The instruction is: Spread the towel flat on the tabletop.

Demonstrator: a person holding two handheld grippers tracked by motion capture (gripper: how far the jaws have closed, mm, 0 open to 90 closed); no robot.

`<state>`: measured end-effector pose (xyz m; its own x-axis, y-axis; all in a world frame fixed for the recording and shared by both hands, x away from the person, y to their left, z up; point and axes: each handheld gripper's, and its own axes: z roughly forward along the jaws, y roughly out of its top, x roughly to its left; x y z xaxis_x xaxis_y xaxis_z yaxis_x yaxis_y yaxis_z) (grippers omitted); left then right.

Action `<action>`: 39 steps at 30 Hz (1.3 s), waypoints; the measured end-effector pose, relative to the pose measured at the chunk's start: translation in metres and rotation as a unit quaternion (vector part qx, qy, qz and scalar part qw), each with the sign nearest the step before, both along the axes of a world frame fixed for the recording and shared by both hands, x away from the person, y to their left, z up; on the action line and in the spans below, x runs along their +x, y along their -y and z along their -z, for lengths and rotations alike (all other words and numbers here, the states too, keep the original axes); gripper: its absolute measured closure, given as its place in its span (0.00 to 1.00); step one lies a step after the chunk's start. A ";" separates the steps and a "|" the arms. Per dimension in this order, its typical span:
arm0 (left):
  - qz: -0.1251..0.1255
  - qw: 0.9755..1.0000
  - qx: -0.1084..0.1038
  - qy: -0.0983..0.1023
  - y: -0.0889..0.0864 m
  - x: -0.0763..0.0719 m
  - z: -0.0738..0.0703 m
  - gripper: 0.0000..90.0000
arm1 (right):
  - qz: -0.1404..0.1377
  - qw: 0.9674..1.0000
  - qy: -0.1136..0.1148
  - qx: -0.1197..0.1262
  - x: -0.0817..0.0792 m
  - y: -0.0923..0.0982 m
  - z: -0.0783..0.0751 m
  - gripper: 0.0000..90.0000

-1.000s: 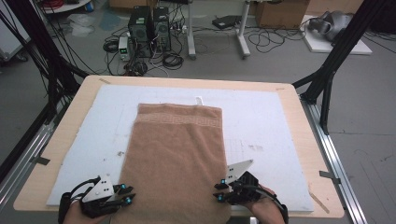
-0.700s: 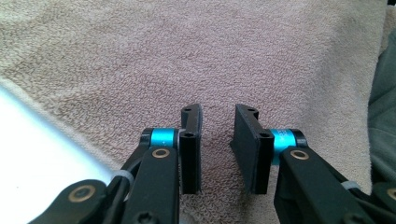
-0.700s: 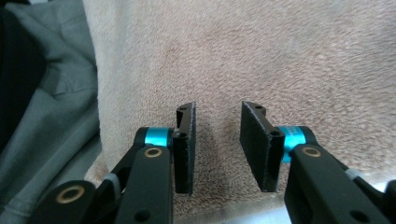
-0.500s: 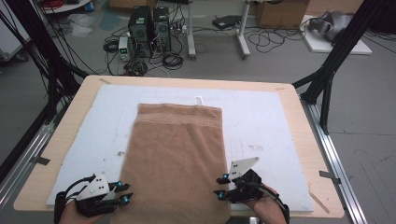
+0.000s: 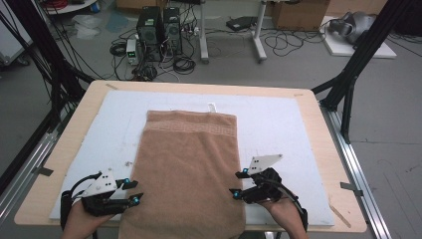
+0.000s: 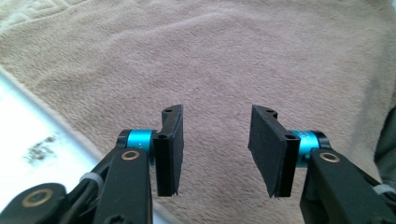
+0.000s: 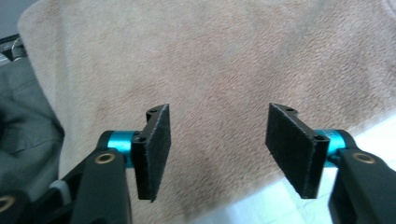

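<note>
A brown towel [image 5: 191, 164] lies flat along the middle of the white mat [image 5: 293, 124], its patterned band at the far end and its near end hanging over the table's front edge. My left gripper [image 5: 133, 191] hovers at the towel's near left edge, my right gripper [image 5: 239, 184] at its near right edge. Both have just been opening. In the left gripper view the jaws of the left gripper [image 6: 217, 140] stand apart above the towel [image 6: 233, 60] with nothing between them. The right gripper [image 7: 217, 140] likewise stands open over the towel [image 7: 219, 60].
The mat covers a wooden table [image 5: 318, 107] with metal rails [image 5: 356, 164] along both sides. Black frame legs [image 5: 358, 59] rise at the far corners. Computers [image 5: 159, 25] and cables lie on the floor beyond the table.
Both grippers have drawn slightly outward from the towel's near corners and lifted a little, and their jaws now stand wider. The towel lies as it did.
</note>
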<state>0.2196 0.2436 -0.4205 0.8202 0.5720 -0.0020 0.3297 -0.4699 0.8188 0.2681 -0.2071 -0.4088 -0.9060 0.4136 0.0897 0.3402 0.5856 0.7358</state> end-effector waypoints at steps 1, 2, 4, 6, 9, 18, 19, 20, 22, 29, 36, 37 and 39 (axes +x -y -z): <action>-0.003 1.000 0.001 0.001 0.000 0.002 -0.001 0.58 | 0.000 1.000 0.002 0.000 0.002 -0.001 0.000 0.42; -0.007 1.000 0.000 0.002 0.000 0.003 -0.001 0.56 | 0.002 1.000 0.001 0.002 0.004 -0.001 -0.001 0.41; -0.007 1.000 -0.003 0.004 0.000 0.005 -0.004 0.55 | 0.003 1.000 0.001 0.003 0.007 -0.002 -0.002 0.40; -0.006 1.000 -0.004 0.006 0.001 0.007 -0.007 0.54 | 0.004 1.000 0.003 0.006 0.009 -0.004 -0.004 0.38; -0.005 1.000 -0.002 0.010 0.003 0.009 -0.011 0.52 | 0.007 1.000 0.007 0.006 0.013 -0.005 -0.007 0.35; -0.010 1.000 -0.004 0.009 0.004 0.015 -0.014 0.46 | 0.012 1.000 0.013 0.009 0.022 -0.010 -0.011 0.31; -0.010 1.000 -0.004 0.009 0.004 0.015 -0.014 0.45 | 0.013 1.000 0.013 0.009 0.023 -0.011 -0.011 0.30; -0.009 1.000 -0.005 0.009 0.005 0.016 -0.014 0.45 | 0.013 1.000 0.014 0.007 0.024 -0.012 -0.011 0.30; -0.010 1.000 -0.006 0.010 0.005 0.017 -0.014 0.45 | 0.013 1.000 0.014 0.006 0.026 -0.013 -0.011 0.29; -0.011 1.000 -0.010 0.012 0.005 0.022 -0.015 0.45 | 0.013 1.000 0.015 0.008 0.027 -0.014 -0.011 0.29; -0.010 1.000 -0.012 0.013 0.005 0.022 -0.016 0.44 | 0.017 1.000 0.021 0.007 0.027 -0.011 -0.014 0.28; -0.010 1.000 -0.012 0.013 0.005 0.022 -0.016 0.44 | 0.017 1.000 0.020 0.007 0.026 -0.011 -0.014 0.28; -0.010 1.000 -0.012 0.012 0.005 0.022 -0.016 0.44 | 0.017 1.000 0.024 0.006 0.026 -0.011 -0.016 0.28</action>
<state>0.2419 0.2383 -0.4045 0.8082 0.5888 0.0038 0.3186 -0.4427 0.8381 0.2941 -0.1964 -0.3932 -0.8947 0.4435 0.0527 0.3247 0.5648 0.7586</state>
